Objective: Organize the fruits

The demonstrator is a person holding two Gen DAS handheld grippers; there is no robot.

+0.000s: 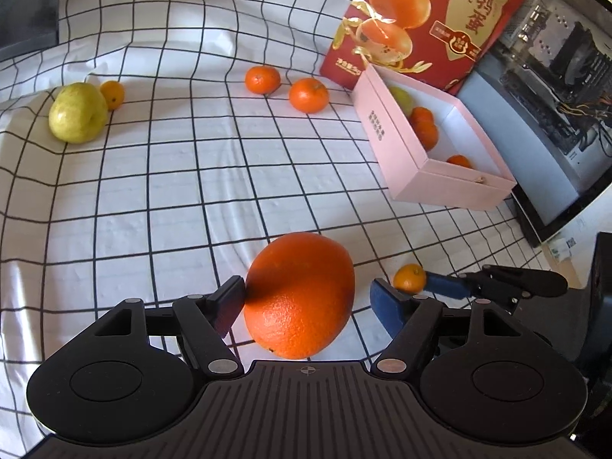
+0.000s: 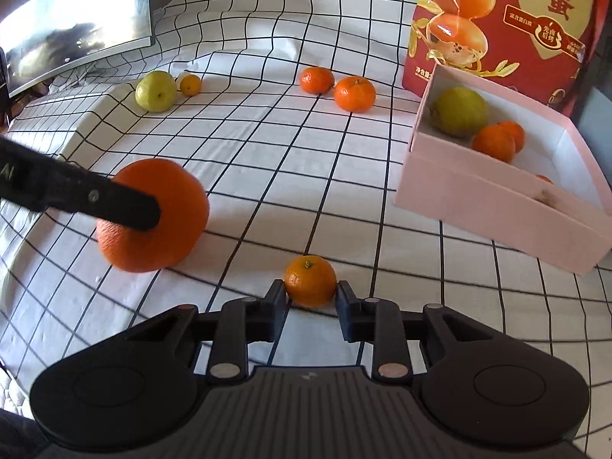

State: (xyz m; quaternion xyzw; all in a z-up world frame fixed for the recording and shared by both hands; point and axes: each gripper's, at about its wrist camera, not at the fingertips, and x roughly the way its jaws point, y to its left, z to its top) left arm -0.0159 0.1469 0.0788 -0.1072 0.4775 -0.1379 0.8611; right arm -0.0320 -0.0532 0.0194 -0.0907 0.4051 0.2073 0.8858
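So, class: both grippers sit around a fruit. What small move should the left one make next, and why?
Probably close the left gripper: its left finger touches the large orange, while the right finger stands apart, so it has no grip for carrying it to the pink box.

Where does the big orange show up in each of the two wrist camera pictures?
Left wrist view: the big orange sits bottom center, between the left tongs, touching one finger, a gap at the other.
Right wrist view: the big orange is at middle left, partly crossed by a black finger of the left tongs.
Shared landmark: the pink box of fruit, to the right of the orange in both.
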